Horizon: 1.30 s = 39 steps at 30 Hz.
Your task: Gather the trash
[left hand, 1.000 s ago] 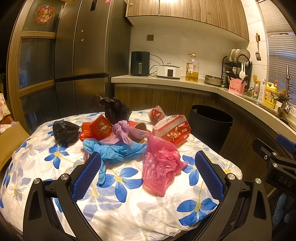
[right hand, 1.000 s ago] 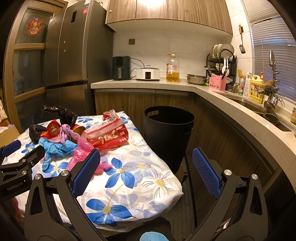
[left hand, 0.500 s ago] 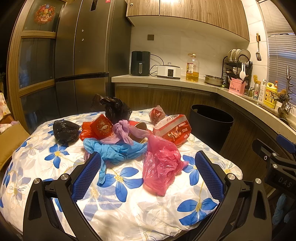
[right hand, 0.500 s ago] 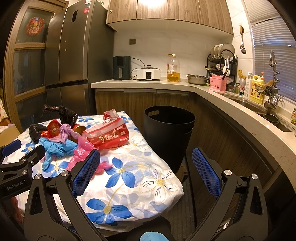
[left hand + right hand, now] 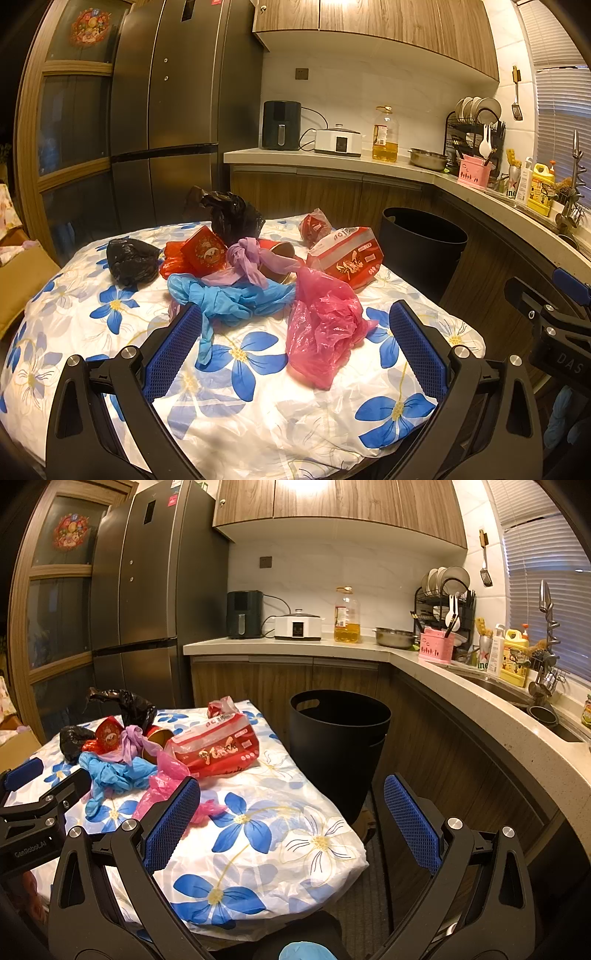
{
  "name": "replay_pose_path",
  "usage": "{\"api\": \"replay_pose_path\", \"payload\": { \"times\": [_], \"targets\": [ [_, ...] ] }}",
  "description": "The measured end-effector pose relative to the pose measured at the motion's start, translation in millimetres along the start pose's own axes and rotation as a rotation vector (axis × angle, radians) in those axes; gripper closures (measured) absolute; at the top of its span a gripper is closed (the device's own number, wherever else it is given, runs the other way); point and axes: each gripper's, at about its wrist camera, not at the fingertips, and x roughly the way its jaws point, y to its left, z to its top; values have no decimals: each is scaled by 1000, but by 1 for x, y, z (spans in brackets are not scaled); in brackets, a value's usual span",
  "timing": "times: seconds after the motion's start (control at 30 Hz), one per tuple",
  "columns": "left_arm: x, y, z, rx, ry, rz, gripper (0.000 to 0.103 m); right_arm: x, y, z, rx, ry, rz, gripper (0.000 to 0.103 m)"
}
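You are at the very start of the collecting: nothing is picked up yet, and all the trash sits in a heap on the flowered tablecloth (image 5: pixel 258 402). Your left gripper (image 5: pixel 295 349) is spread wide and holds nothing — between its blue pads, at the centre of the left wrist frame, lies the pink plastic bag (image 5: pixel 325 336), with the blue gloves (image 5: pixel 229 297) just up and left of it. Behind them, mid-frame, are the red tissue pack (image 5: pixel 351 256), two black bags (image 5: pixel 131 260) and a purple bag (image 5: pixel 247 258).

Your right gripper (image 5: pixel 291 825) is likewise fully open and empty, pointed at the near right corner of the cloth. The black bin (image 5: pixel 338 746) stands on the floor just beside the table, centre of the right wrist frame, its mouth open and apparently empty.

The pink bag looks the likeliest first pick — move the left gripper forward and down, close on a bunched fold, not a loose edge, and carry it right to the bin.
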Motion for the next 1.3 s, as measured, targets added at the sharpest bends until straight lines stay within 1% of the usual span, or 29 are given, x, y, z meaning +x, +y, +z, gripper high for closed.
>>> {"api": "replay_pose_path", "payload": {
  "times": [0.8, 0.87, 0.9, 1.3],
  "targets": [
    [1, 1, 0, -1, 2, -1, 5, 1, 1, -1, -1, 2, 0, 5],
    [0, 0, -1, -2, 1, 0, 5, 1, 1, -1, -1, 2, -1, 5],
    [1, 5, -7, -4, 1, 1, 5, 1, 1, -1, -1, 1, 0, 5],
    [1, 5, -7, -5, 2, 1, 5, 1, 2, -1, -2, 2, 0, 5]
  ]
}}
